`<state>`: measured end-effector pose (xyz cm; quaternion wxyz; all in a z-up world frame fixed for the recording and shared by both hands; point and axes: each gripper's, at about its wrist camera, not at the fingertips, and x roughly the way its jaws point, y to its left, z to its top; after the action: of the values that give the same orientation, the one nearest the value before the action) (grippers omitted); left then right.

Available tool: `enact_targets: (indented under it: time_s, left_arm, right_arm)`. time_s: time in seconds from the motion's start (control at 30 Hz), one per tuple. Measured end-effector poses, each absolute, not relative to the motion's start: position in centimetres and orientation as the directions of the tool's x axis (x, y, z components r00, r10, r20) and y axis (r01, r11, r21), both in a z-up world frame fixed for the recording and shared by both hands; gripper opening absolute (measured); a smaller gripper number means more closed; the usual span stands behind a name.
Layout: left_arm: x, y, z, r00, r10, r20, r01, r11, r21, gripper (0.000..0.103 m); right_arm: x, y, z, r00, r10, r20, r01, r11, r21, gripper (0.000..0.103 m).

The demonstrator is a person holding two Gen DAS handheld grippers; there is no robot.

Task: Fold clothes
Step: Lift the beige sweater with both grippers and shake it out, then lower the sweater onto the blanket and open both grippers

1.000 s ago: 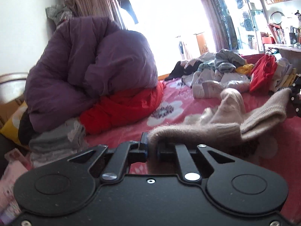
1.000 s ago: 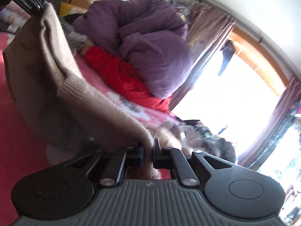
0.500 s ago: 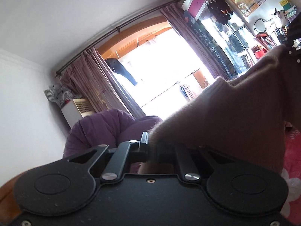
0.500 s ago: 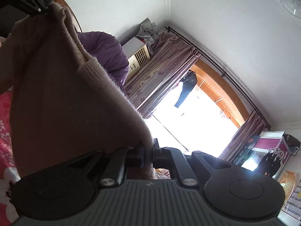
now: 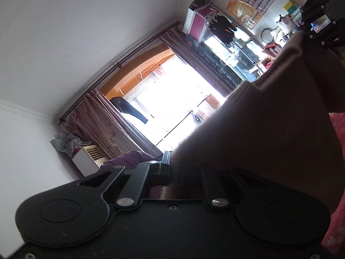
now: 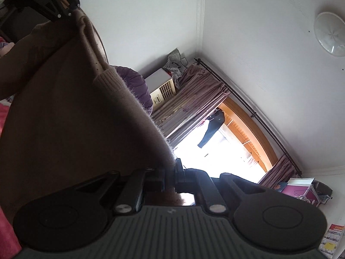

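A beige knit sweater [image 5: 269, 118] hangs stretched in the air between both grippers. In the left wrist view my left gripper [image 5: 172, 168] is shut on one fuzzy edge of it, and the right gripper [image 5: 310, 32] pinches the far corner at the upper right. In the right wrist view my right gripper [image 6: 171, 173] is shut on the sweater [image 6: 75, 118], with the left gripper [image 6: 71, 14] holding the opposite corner at the upper left. The garment is backlit and dark, and it hides the bed below.
A bright window [image 5: 176, 99] with brown curtains [image 6: 194, 95] fills the far wall. A purple duvet heap [image 6: 134, 79] and a white air conditioner [image 6: 160, 87] stand beside it. Cluttered shelves [image 5: 248, 21] are at the right. Red bedding [image 5: 336, 226] shows at the edges.
Both grippers have risen from the bed with the sweater, lifting it off the red sheet. The views swung from the bed up to walls and ceiling, and both wrists rolled.
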<state>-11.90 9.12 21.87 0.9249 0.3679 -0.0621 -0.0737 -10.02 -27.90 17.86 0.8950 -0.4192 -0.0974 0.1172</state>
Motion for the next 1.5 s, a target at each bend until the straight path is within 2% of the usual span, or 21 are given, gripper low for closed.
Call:
enact_targets:
  time_s: [0.13,0.27,0.43,0.63,0.9,1.2,1.4,1.5]
  left_arm:
    - [-12.9,8.8,21.4,0.977,-0.210,0.025,0.134,0.706,0.696,0.008]
    - [-9.2,8.2,19.4,0.976,-0.209,-0.059,0.191,0.701,0.687,0.009]
    - [0.5,7.8,13.2,0.963,-0.160,-0.215,0.261,0.743,0.616,0.009]
    - [12.0,7.8,6.3,0.937,-0.050,-0.347,0.253,0.782,0.570,0.008]
    - [22.4,8.7,0.3,0.874,0.001,-0.485,0.300,0.784,0.543,0.008]
    - [32.4,10.3,-5.1,0.811,-0.008,-0.585,0.349,0.809,0.473,0.008]
    - [37.0,11.5,-8.1,0.755,-0.022,-0.655,0.366,0.843,0.393,0.010]
    - [38.7,12.8,-9.5,0.708,-0.044,-0.705,0.365,0.877,0.312,0.016]
  right_arm:
    - [-13.6,-28.4,17.2,0.953,0.304,0.003,-0.192,0.610,-0.769,0.008]
    - [-11.2,-28.3,16.0,0.947,0.306,-0.103,-0.284,0.640,-0.714,0.008]
    - [-1.3,-26.5,10.6,0.918,0.271,-0.288,-0.395,0.651,-0.648,0.008]
    - [12.9,-22.4,3.6,0.848,0.218,-0.482,-0.485,0.685,-0.543,0.008]
    - [25.3,-18.5,-2.8,0.811,0.137,-0.569,-0.481,0.711,-0.514,0.008]
    - [34.4,-18.3,-7.6,0.759,0.094,-0.645,-0.503,0.713,-0.488,0.008]
    - [39.3,-17.3,-10.9,0.702,0.072,-0.708,-0.522,0.729,-0.443,0.008]
    - [41.3,-16.9,-12.5,0.657,0.070,-0.751,-0.533,0.748,-0.396,0.009]
